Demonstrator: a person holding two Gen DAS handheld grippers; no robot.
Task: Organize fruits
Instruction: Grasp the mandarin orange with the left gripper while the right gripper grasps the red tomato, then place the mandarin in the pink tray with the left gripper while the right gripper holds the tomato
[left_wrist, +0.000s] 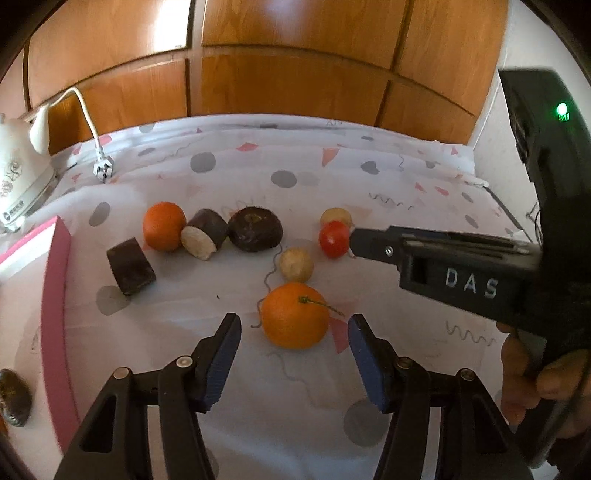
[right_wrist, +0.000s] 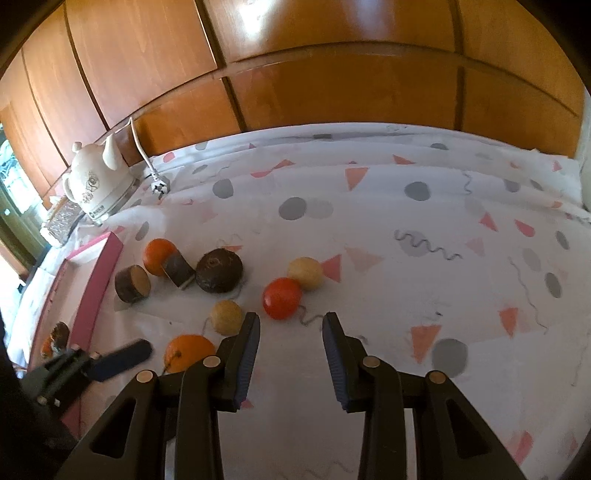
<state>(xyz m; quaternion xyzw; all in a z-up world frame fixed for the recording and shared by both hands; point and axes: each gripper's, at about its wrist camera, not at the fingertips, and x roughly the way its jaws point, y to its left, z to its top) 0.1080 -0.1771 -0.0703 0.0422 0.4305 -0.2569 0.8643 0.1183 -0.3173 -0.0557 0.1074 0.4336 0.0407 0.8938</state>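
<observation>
Left wrist fisheye coverage is filled by a patterned cloth (left_wrist: 258, 424) on which the fruit is scattered. The left gripper (left_wrist: 293, 332) is held low over the cloth with its fingers apart and nothing between the pads; a stemmed orange (left_wrist: 294, 315) is seen just beyond the fingertips, untouched. A second orange (left_wrist: 163, 226) lies further back on the left, touching a dark cut piece with a pale face (left_wrist: 204, 233). Beside that, a dark round fruit (left_wrist: 255, 229) and another dark cut piece (left_wrist: 130, 271) are seen. Two pale round fruits (left_wrist: 296, 264) (left_wrist: 335, 216) and a red tomato (left_wrist: 333, 239) are placed near the middle. The right gripper (left_wrist: 354, 242) is brought in from the right, held by a hand (left_wrist: 535, 380), its tip just beside the tomato.

From the right wrist view, the right gripper's (right_wrist: 290, 321) fingers are shown apart, with bare cloth between them and the tomato (right_wrist: 282, 298) just ahead of the left finger. A pink-edged tray (right_wrist: 98, 284) is seen at the left edge, with a dark item (right_wrist: 59, 334) inside it that cannot be identified. A white kettle (right_wrist: 94, 181) with its plug (right_wrist: 160, 186) is set at the far corner.
</observation>
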